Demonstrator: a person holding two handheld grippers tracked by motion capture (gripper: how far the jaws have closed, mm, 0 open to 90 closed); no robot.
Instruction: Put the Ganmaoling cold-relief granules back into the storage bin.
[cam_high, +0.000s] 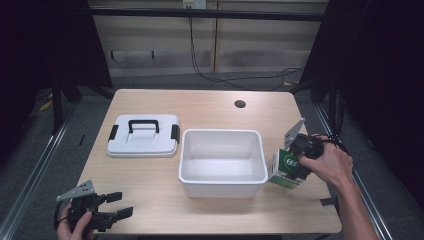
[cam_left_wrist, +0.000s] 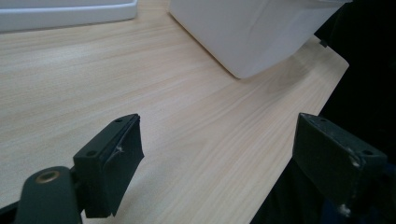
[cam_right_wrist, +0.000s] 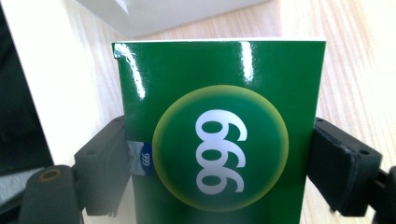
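Right gripper (cam_high: 295, 167) pinching green "999" box (cam_right_wrist: 219, 135) beside white bin (cam_high: 222, 187), left gripper (cam_high: 114, 205) spread wide over wooden table (cam_left_wrist: 187, 121), holding nothing

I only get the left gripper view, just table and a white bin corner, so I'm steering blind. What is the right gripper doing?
Observer: The right gripper is shut on a green box, jaws pressing both its sides.
Operator: Where is it relative to the bin?
Observer: Just right of the bin, outside its wall, tilted.
Operator: Anything in the bin?
Observer: It looks empty.
Operator: Its lid?
Observer: A white lid with a black handle lies flat left of the bin.
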